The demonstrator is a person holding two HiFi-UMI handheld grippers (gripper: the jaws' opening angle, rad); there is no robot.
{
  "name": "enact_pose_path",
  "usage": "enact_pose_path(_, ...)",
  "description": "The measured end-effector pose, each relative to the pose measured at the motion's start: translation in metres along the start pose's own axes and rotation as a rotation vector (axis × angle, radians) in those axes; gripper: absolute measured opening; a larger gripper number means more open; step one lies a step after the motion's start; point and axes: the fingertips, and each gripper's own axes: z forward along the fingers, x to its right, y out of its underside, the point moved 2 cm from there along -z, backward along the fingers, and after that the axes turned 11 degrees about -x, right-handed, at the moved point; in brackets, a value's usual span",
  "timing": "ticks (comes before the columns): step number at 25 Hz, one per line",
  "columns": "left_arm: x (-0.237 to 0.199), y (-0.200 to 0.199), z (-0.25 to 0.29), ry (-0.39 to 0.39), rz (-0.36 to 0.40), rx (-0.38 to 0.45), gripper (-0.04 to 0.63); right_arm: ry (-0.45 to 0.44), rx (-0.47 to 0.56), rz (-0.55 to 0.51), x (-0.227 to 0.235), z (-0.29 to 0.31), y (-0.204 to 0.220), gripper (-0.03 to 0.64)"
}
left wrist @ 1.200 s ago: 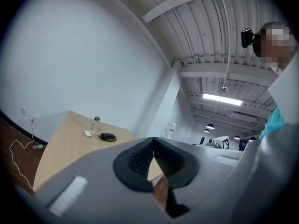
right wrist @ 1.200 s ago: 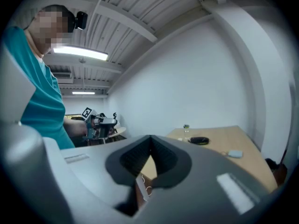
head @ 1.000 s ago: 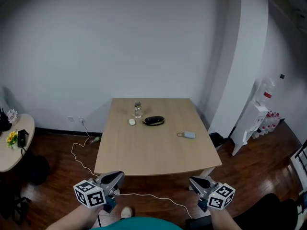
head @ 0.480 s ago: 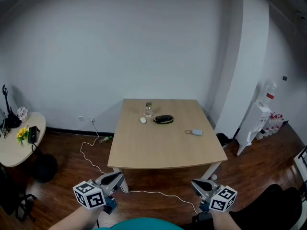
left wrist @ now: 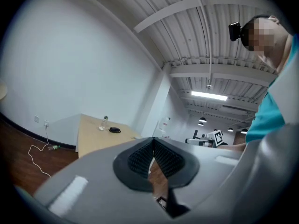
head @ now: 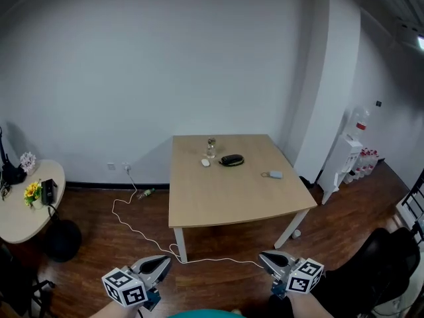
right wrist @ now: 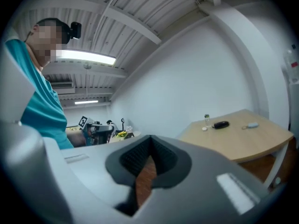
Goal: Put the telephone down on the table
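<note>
While the person stands well back from it, the head view shows the wooden table a little farther off than half a second ago, with more of its pale legs in sight. The telephone, a dark, glossy oblong, lies flat on the far part of the top, as it did before. Just left of it are a small clear bottle, upright, and a little white round thing; a small pale tag-like item lies apart to its right. A thin white cable loops over the dark wood floor. At the bottom edge, the left gripper and right gripper are grey and wedge-shaped, each with its black-and-white marker cube.

Seen from the left gripper view, the black ribbed pads meet at their tips, so the jaws are closed with nothing held between them. The table and telephone look smaller and more distant than 1.2 s ago.

Looking along the right gripper, its ribbed pads likewise touch at the tips and grip nothing. The table, earlier low at the right, now sits higher and farther away, the telephone resting on it beside the bottle.
</note>
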Motion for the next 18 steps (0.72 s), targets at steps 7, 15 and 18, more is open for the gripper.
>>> enact_pose_path(7, 0.041, 0.036, -0.003, 0.009, -0.042, 0.006, 0.006, -0.070, 0.012, 0.005, -0.033, -0.016, 0.010, 0.002)
enact_pose_path(15, 0.101, 0.076, 0.046, 0.012, -0.087, -0.010, 0.006, -0.136, -0.040, 0.010, -0.031, -0.063, 0.042, 0.002)
enact_pose_path(18, 0.107, 0.078, 0.050, 0.004, -0.098, -0.001, 0.006, -0.140, -0.049, 0.011, -0.029, -0.072, 0.053, 0.001)
